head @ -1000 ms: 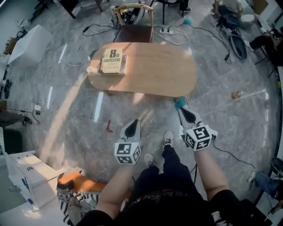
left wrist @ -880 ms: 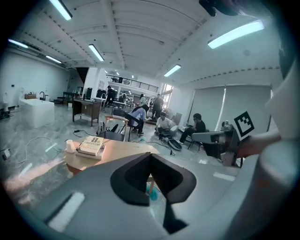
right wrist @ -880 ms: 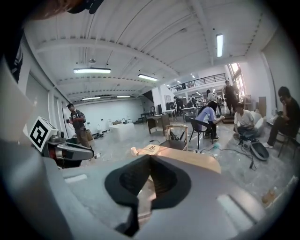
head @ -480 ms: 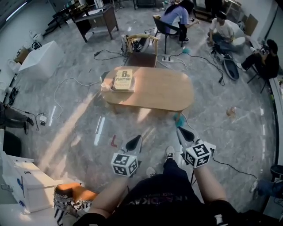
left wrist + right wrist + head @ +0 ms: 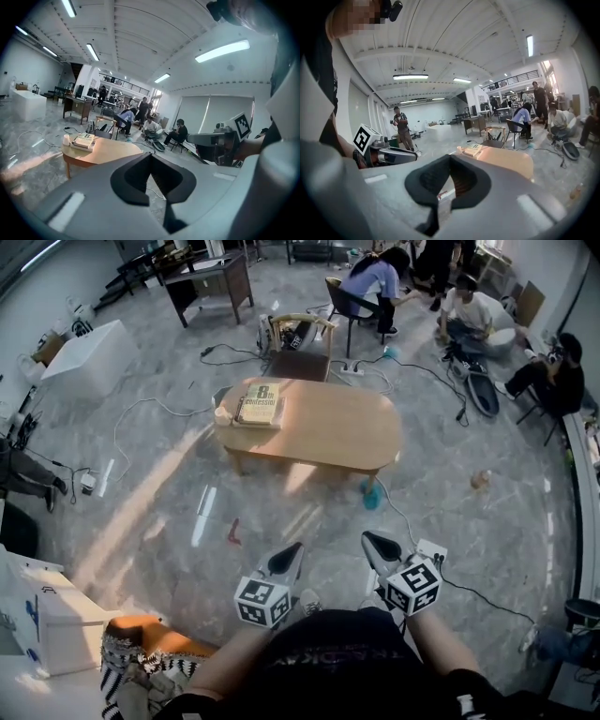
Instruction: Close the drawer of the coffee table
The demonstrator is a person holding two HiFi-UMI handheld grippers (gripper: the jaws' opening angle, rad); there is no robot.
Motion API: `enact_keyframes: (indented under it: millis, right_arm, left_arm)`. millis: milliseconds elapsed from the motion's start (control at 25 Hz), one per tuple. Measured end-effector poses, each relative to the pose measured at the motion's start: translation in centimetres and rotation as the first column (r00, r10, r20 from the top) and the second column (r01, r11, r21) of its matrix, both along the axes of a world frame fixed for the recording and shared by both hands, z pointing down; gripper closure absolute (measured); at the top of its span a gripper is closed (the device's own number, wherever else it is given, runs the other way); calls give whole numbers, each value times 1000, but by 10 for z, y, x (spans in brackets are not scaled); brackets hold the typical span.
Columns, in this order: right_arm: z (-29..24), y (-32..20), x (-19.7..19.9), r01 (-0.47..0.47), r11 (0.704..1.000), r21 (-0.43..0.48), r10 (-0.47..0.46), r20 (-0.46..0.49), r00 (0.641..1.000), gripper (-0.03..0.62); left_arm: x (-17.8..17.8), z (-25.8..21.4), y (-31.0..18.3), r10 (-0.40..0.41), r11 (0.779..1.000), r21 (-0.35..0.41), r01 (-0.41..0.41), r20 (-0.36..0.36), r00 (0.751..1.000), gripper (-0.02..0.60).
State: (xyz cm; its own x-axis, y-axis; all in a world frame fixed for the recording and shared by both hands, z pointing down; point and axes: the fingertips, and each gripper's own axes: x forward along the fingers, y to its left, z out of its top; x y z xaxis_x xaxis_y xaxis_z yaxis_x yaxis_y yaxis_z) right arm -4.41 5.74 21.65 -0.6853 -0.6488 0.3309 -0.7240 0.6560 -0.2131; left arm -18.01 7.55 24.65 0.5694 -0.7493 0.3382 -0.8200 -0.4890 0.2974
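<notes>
The oval wooden coffee table (image 5: 328, 432) stands in the middle of the floor, well ahead of me. A book (image 5: 260, 402) and a small white cup (image 5: 222, 414) rest on its left end. No drawer juts out from the side facing me. My left gripper (image 5: 289, 555) and right gripper (image 5: 373, 542) are held side by side close to my body, far short of the table, both shut and empty. The left gripper view looks past its closed jaws (image 5: 151, 158) to the table (image 5: 108, 152). In the right gripper view, the table (image 5: 511, 161) lies beyond that gripper (image 5: 449, 161).
A wooden chair (image 5: 298, 343) stands behind the table. A teal object (image 5: 371, 495) and a red item (image 5: 232, 531) lie on the floor in front of it, with cables around. People sit at the back right (image 5: 469, 310). A white cabinet (image 5: 47, 624) is at my lower left.
Both grippers have drawn back from the table toward my body and risen. The table now looks farther off and more of the room shows.
</notes>
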Motion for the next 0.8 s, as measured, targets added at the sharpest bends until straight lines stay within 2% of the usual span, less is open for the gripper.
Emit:
enact_keyframes:
  millis: [240, 560, 800]
  right_arm:
    - [5, 34, 21, 91, 995, -30, -91, 11, 996, 592]
    - [-6, 83, 91, 176, 984, -16, -175, 48, 983, 592]
    - [14, 121, 133, 230, 969, -89, -221, 101, 970, 592]
  left_arm:
    - [45, -2, 28, 12, 1000, -1, -12, -2, 1000, 577]
    - [142, -9, 69, 29, 999, -27, -30, -46, 999, 576]
    - [206, 4, 105, 60, 996, -63, -63, -50, 997, 575]
